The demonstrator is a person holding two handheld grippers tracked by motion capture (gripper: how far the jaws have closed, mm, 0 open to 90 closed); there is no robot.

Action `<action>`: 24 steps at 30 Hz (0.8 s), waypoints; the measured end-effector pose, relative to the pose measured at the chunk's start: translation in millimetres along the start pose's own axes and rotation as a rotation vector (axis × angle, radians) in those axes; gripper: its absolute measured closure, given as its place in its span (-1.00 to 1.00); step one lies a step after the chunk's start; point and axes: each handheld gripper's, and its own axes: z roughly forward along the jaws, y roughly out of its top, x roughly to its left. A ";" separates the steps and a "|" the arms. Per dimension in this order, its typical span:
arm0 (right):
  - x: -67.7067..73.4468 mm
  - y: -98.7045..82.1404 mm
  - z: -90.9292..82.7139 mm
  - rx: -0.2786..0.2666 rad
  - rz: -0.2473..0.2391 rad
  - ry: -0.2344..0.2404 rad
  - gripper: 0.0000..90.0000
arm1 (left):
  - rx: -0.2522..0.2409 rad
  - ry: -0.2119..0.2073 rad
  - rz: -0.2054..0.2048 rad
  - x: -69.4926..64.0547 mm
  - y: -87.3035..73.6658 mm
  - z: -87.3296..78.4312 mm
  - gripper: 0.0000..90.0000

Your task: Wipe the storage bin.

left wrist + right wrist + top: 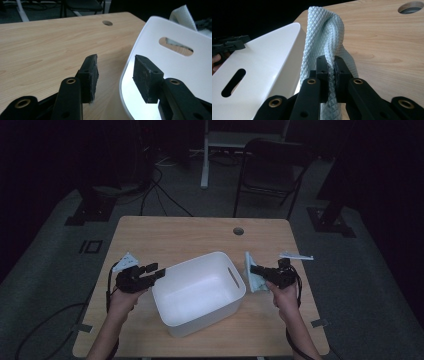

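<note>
High view: white plastic bin (199, 292) sits centre-lower frame on the wooden table (170, 232), slot handles in its end walls. Left tongs (156, 271) at the bin's left rim, lower left of frame, held by the person's left hand (121, 301). Right tongs (254, 270) just right of the bin, pinching a pale blue-green cloth (251, 272) that stands up off the table beside the bin's right wall.

Right gripper view: right tongs (332, 68) pressed together on the cloth (324, 37), a fold of quilted fabric clamped between the pads, the rest bunched above them. Bin (262, 65) wall to frame left of the cloth, close beside it; contact cannot be told.

Left gripper view: left tongs (116, 75) spread, with the bin (175, 62) rim in the gap between the pads. Pads (91, 75) not pressing on the rim; one sits over the table, the other inside the bin. Cloth corner (183, 16) peeks over the far wall, upper right.

Round cable hole (238, 231) in the table, upper centre. Dark folding chair (272, 170) on the floor behind, top of frame.
</note>
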 end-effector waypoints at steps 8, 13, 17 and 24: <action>0.9 -4.4 -1.7 0.008 -0.007 -0.001 0.88 | 0.057 -0.039 0.033 -2.6 -0.9 12.1 0.66; -1.2 -7.6 -1.6 0.010 0.008 0.005 0.88 | 0.055 -0.008 0.055 -7.0 -2.3 10.9 0.76; -3.3 -9.2 -2.2 0.010 0.012 0.000 0.88 | 0.052 0.008 0.057 -10.6 -5.7 6.1 0.86; -3.7 -11.0 -3.6 0.005 0.017 0.003 0.88 | 0.041 0.092 0.024 -19.5 -9.4 0.0 0.88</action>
